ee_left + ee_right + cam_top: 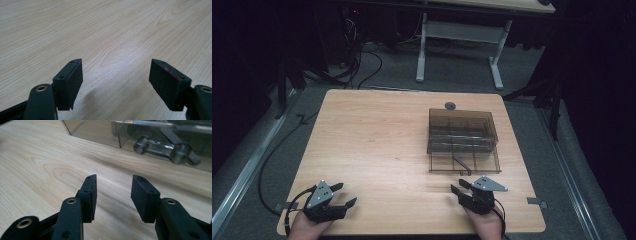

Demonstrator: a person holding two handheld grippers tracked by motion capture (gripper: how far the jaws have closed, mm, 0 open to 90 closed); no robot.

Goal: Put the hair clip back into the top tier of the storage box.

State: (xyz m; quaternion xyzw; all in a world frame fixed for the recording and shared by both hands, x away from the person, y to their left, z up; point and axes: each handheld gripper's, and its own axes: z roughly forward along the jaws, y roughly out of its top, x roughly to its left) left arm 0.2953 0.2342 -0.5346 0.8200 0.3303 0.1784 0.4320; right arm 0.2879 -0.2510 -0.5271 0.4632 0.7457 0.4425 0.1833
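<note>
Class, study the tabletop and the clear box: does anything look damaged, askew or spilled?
Nothing stands out. The smoky clear compartment box sits square on the wooden table, its drawer pulled out toward the person with a grey metal part lying inside. Nothing spilled.

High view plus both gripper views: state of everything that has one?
Left gripper: open, nothing between its fingers, resting low over the table.
Right gripper: open, nothing held, pointing at the box.
Clear smoked box: lid raised, compartments exposed.
Metal tool: lying flat in a front compartment.
</note>
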